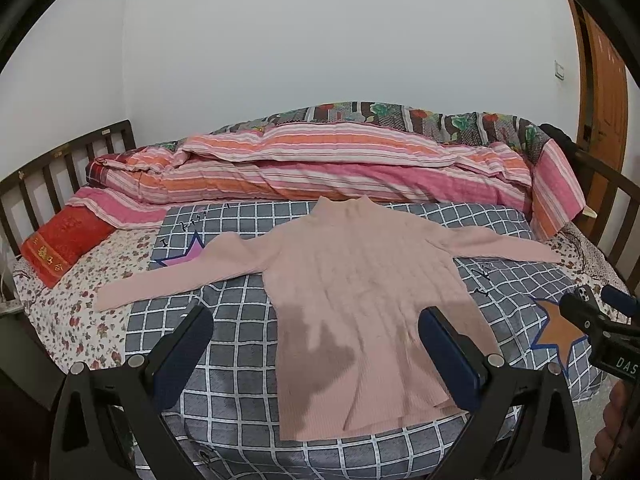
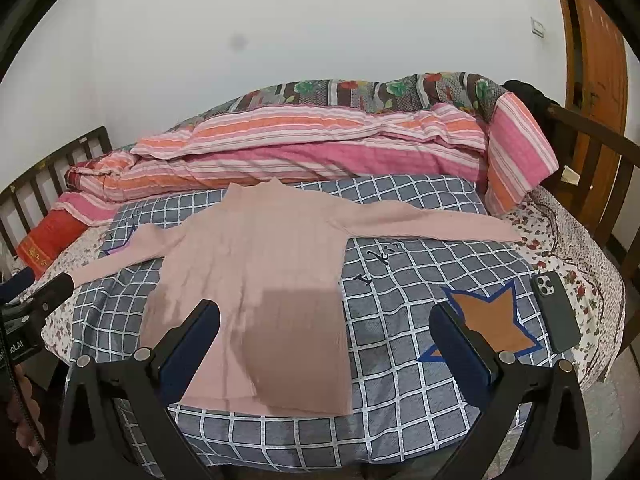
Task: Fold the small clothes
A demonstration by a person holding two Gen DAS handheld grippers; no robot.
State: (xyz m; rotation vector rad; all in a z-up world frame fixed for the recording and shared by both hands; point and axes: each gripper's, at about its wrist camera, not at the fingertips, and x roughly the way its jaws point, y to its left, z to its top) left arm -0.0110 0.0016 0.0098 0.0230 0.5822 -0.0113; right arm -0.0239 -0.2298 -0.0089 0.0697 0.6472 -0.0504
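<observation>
Sweater (image 1: 360, 276), pink and long-sleeved, lies flat on a grey checked blanket (image 1: 236, 368) on the bed, both sleeves stretched out sideways, collar toward a striped quilt (image 1: 320, 160). The left gripper (image 1: 316, 344) hangs above its hem, fingers (image 1: 188, 344) spread wide and holding nothing. The right gripper (image 2: 324, 344) hangs over the hem's right side, its fingers (image 2: 460, 344) also spread and empty. A phone (image 2: 556, 312) lies near the bed's right edge.

Sweater (image 2: 256, 280) flat on blanket (image 2: 400, 360); rolled quilt (image 2: 320, 152) behind; phone (image 2: 554, 312) right.
</observation>
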